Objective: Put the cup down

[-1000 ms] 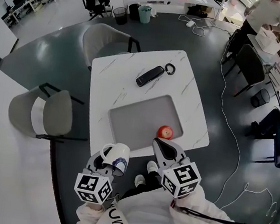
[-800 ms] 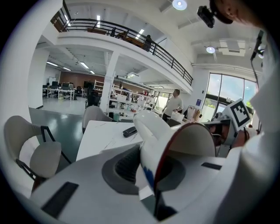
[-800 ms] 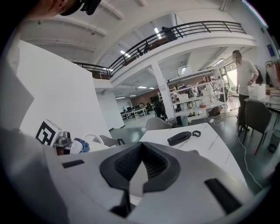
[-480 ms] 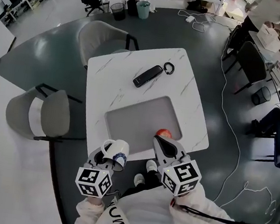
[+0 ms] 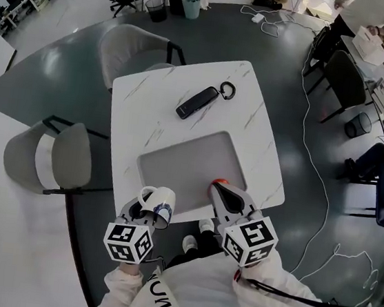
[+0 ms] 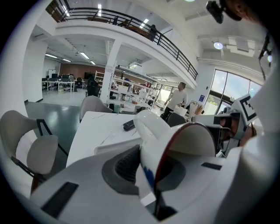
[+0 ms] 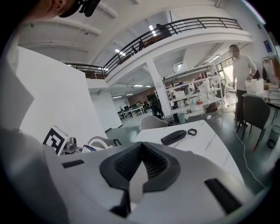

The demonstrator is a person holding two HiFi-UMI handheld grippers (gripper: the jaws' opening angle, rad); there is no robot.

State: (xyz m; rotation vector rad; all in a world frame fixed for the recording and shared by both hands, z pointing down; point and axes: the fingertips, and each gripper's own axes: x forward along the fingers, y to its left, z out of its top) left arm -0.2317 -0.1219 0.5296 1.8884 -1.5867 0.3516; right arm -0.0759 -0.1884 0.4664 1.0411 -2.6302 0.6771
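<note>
The cup [image 5: 158, 204] hangs tilted over the near edge of the surface [image 5: 185, 93], its rim pinched in the left claw [image 5: 141, 213]. Released here, it could tip and roll off that edge. The right claw [image 5: 227, 197], clenched empty, sits near.

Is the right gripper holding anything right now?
No, the right gripper has its jaws closed together with nothing between them.

Loads of open room on the grey rectangular tray's [image 5: 177, 165] left half. In the way: small red round fruit [image 5: 220, 181] by the right gripper [image 5: 228, 197], black oblong handset [image 5: 197, 103] further back.
</note>
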